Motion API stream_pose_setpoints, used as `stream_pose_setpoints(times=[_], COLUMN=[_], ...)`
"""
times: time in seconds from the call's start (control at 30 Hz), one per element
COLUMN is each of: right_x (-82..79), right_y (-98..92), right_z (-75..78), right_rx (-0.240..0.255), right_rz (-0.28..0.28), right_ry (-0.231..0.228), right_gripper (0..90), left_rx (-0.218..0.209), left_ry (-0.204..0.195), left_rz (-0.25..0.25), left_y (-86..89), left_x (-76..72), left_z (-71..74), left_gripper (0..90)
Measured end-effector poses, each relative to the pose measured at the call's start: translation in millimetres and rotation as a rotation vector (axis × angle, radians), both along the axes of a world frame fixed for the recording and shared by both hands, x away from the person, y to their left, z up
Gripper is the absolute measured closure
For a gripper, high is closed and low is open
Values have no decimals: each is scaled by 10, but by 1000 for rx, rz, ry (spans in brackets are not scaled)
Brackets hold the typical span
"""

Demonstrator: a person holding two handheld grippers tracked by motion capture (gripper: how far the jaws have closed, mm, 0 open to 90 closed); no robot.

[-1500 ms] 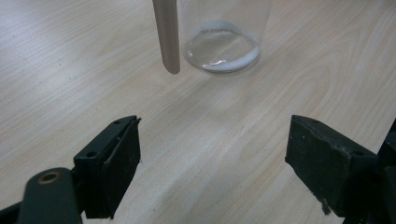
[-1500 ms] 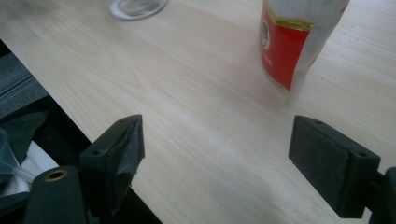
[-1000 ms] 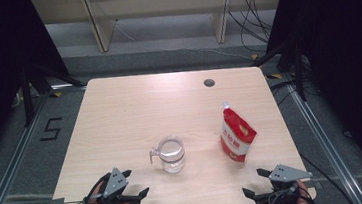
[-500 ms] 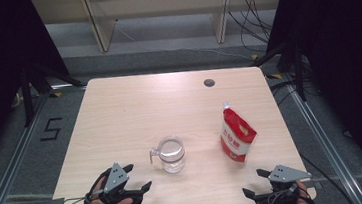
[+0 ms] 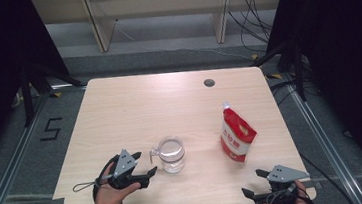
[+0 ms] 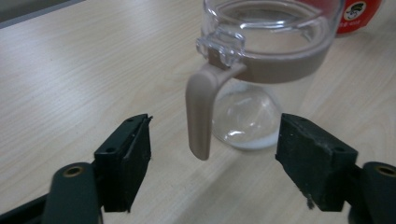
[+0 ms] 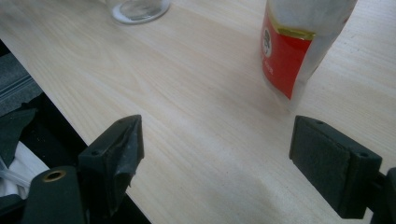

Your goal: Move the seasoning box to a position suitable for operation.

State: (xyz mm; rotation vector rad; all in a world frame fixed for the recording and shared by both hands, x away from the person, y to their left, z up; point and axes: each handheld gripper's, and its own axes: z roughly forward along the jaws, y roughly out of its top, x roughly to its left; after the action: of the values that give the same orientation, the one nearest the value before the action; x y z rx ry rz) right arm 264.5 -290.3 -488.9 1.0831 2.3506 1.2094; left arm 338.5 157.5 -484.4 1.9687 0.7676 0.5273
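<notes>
Left gripper [image 5: 151,173] slid up to the jug [image 5: 170,154], jaws just started closing around its handle [image 6: 201,114], nothing gripped yet. Right gripper [image 5: 251,184] idles wide open, empty.

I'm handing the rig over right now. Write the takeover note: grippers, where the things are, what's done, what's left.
Left gripper: open, jaws have just been closing, astride the jug's handle, not touching.
Right gripper: open, empty, at the table's near right edge.
Glass jug: upright, near centre.
Red pouch: standing right of the jug, untouched.
Done: nothing gripped yet.
Left: probably grip the handle, then the pouch.
</notes>
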Motion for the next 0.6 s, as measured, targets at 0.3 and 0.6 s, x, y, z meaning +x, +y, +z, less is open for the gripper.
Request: stream_pose_setpoints(times=[0.3, 0.6], right_x=[-21, 5], right_y=[23, 6], right_z=[0, -9], right_rx=[14, 8], right_rz=[-12, 12], right_ry=[36, 23], right_gripper=[182, 188], left_rx=[23, 69], left_ry=[-24, -47], left_rz=[-9, -54], left_y=[-60, -102], left_x=[166, 171], left_z=[-16, -16], left_gripper=[489, 666])
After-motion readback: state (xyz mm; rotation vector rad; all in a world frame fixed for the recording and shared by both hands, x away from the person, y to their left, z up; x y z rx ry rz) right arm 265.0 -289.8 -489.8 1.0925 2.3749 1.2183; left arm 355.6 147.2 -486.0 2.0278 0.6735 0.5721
